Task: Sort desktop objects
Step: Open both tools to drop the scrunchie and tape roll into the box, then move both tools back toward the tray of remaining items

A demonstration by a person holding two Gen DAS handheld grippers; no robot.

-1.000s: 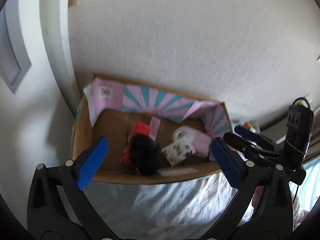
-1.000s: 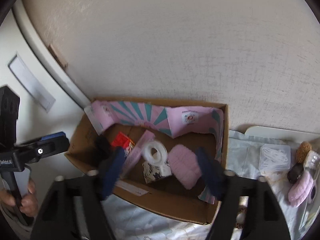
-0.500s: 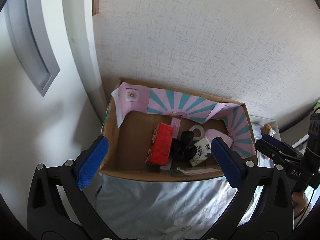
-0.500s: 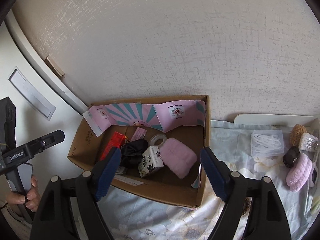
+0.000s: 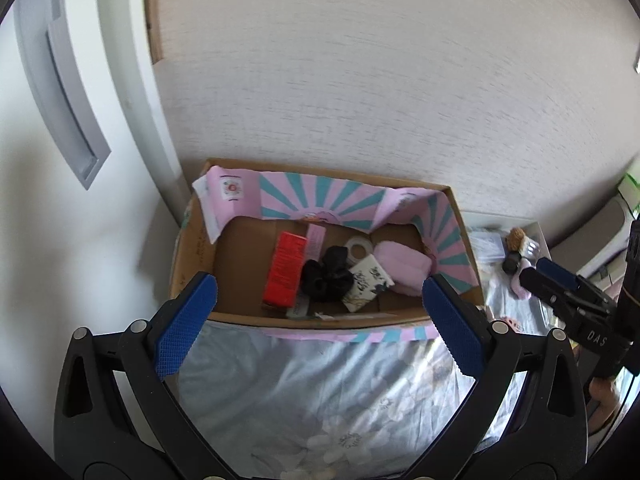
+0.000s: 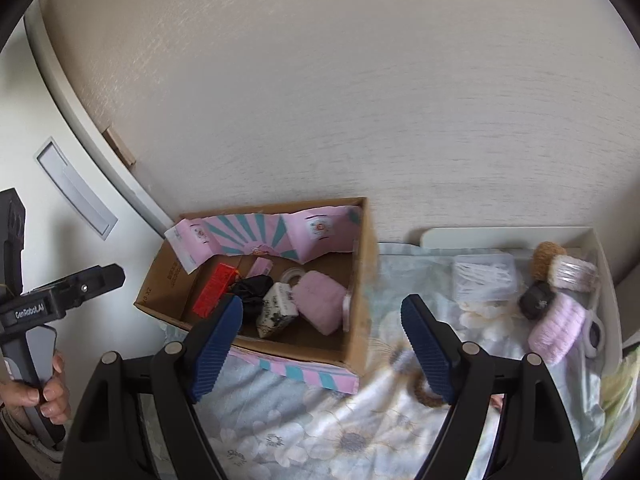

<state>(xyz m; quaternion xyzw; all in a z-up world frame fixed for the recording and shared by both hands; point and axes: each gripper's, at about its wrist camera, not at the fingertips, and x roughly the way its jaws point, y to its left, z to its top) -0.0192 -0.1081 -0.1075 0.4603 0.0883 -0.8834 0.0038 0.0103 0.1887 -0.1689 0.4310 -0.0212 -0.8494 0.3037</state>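
Holding both tongs, left tongs (image 5: 316, 320) and right tongs (image 6: 322, 344), wide open and empty, we risk snagging the cardboard box (image 6: 356, 320) wall just ahead when reaching right for the pink roll (image 6: 554, 330).

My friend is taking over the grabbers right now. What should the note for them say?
Left gripper: open, empty, above the near edge of the cardboard box.
Right gripper: open, empty, above the flowered cloth, right of the box.
Done: red box, black scrunchie, tape roll, patterned packet and pink pouch lie in the box.
Left: clear case, brown puff, black item and pink fluffy thing wait in the white tray.
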